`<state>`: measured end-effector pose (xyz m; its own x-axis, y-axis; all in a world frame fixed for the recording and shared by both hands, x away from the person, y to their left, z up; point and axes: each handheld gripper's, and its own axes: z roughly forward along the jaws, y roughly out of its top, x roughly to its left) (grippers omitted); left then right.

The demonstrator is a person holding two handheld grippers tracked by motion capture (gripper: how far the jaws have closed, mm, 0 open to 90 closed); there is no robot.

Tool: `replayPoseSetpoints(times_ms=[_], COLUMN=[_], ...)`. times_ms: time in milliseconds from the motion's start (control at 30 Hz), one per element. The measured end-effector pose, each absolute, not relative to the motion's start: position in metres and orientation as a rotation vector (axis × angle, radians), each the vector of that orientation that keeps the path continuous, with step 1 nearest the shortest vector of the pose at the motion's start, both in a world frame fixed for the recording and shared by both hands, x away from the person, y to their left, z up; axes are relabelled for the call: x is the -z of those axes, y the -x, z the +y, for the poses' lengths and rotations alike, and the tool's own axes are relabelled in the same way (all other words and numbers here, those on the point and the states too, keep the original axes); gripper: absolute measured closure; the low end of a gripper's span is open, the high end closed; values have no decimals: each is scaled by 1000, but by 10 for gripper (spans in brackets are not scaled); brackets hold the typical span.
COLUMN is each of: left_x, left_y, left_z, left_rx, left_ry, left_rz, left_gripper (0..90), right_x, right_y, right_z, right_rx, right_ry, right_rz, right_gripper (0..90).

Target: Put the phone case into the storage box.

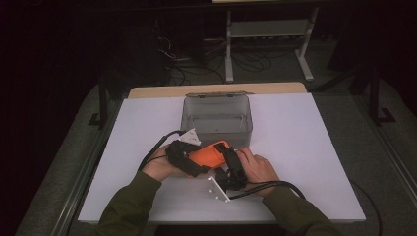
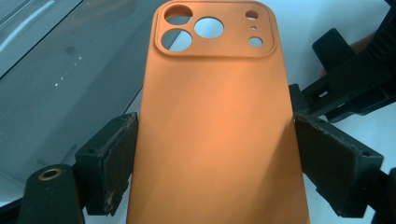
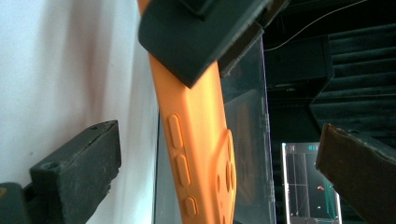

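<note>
My left gripper (image 2: 212, 158) clamps the orange phone case (image 2: 210, 116) across its width. Right gripper (image 3: 219, 172) gapes around its edge, long axis toward the clear box (image 1: 218, 116).

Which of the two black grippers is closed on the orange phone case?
The left gripper: its pads press both long edges of the orange silicone phone case. The right gripper stands open around the case, untouching.

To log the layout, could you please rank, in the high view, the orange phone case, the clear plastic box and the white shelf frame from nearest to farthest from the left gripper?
1. Orange phone case: clamped in the left gripper.
2. Clear plastic box: just beyond, mid-table.
3. White shelf frame: on the floor behind the table.
</note>
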<state>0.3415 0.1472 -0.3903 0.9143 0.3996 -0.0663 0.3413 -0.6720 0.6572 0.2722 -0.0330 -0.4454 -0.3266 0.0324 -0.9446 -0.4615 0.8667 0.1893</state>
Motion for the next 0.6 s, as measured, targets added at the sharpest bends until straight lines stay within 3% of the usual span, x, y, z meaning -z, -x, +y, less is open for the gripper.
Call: replayPoseSetpoints(times_ms=[300,600], left_x=[390,390], left_y=[-341,-342], left_z=[147,147], left_rx=[-111,-109], left_ry=[-2367,-2368], left_rz=[531,534], left_gripper=[162,163], right_x=[448,449], right_y=[-271,-268], right_z=[-32,-30], right_rx=[-493,-485], right_ry=[334,355], right_rz=[1832,1809], right_gripper=[0,69])
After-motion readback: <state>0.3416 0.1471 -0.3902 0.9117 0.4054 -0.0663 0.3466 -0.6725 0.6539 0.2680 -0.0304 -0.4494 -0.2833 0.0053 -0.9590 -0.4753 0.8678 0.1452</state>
